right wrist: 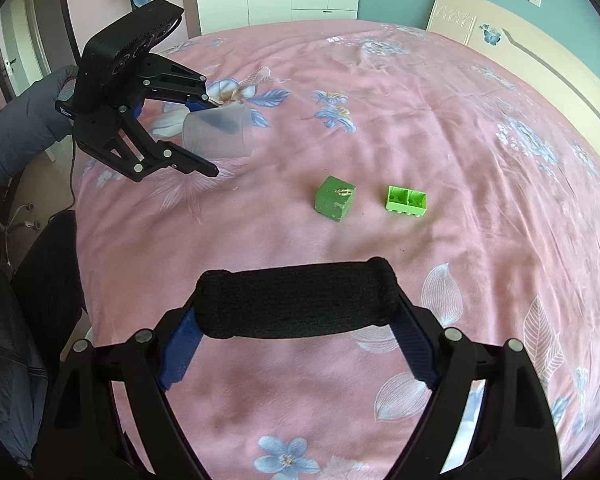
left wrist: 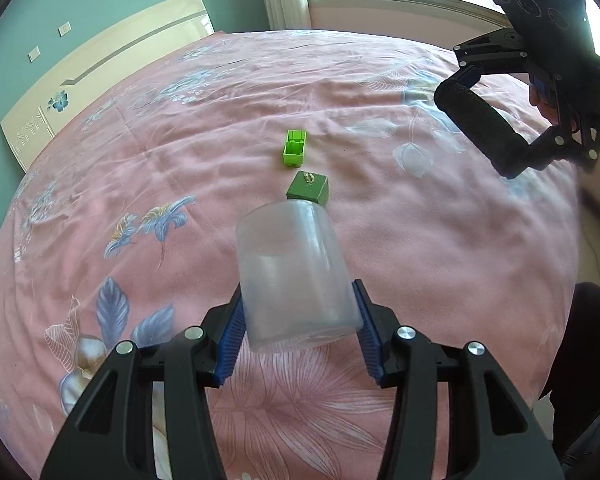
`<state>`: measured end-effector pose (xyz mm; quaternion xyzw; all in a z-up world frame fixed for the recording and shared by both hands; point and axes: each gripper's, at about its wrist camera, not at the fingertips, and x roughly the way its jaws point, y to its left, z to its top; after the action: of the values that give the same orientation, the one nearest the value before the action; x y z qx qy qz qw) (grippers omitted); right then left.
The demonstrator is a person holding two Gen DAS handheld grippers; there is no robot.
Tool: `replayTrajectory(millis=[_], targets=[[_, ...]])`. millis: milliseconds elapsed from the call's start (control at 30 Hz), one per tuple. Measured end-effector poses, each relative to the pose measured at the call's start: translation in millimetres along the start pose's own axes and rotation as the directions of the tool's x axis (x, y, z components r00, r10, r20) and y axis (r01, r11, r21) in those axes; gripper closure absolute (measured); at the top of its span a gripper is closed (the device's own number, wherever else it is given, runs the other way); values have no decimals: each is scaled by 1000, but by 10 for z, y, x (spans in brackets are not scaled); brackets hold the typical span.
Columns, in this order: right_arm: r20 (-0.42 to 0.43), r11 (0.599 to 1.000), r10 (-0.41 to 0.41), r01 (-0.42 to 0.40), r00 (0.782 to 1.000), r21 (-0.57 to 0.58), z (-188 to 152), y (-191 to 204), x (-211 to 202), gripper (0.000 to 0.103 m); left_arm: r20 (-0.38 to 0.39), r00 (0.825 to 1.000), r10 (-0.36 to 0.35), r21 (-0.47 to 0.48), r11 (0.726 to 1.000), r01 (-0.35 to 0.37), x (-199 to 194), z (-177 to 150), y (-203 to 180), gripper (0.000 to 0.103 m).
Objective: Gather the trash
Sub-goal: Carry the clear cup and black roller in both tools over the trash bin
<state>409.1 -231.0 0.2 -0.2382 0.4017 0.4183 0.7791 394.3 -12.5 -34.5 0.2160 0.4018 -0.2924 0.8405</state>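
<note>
Left wrist view gives me the pink bed (left wrist: 180, 184) filling the frame. My left claw (left wrist: 300, 332) is clamped on a clear plastic cup (left wrist: 296, 272), held above the bedspread with nothing visible inside. My right claw (right wrist: 296, 336) is clamped on a black foam roll (right wrist: 296, 300) across its pads. I judge I should keep both grips firm and level while carrying. A green block (left wrist: 308, 190) and a hollow, empty green brick (left wrist: 294, 148) lie near each other mid-bed.

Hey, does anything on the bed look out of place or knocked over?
Two green pieces lie on the pink bedspread: a bright green toy brick turned hollow side up, and a scuffed dark green block beside it.
</note>
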Motion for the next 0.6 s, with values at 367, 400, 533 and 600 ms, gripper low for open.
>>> replayTrajectory(millis=[367, 400, 533, 600], targets=[[39, 1000, -30, 30, 999, -6, -393, 740, -660, 19, 21, 999, 48, -12, 999, -47, -675, -385, -292, 51], [40, 999, -29, 30, 999, -13, -430, 827, -706, 19, 22, 999, 46, -10, 999, -46, -729, -431, -331, 51], [38, 999, -21, 22, 999, -34, -570, 1147, -863, 19, 32, 998, 46, -1, 999, -46, -959, -623, -506, 51], [32, 998, -24, 25, 999, -50, -625, 1294, -909, 19, 36, 998, 45, 2, 999, -45, -1055, -716, -590, 51]])
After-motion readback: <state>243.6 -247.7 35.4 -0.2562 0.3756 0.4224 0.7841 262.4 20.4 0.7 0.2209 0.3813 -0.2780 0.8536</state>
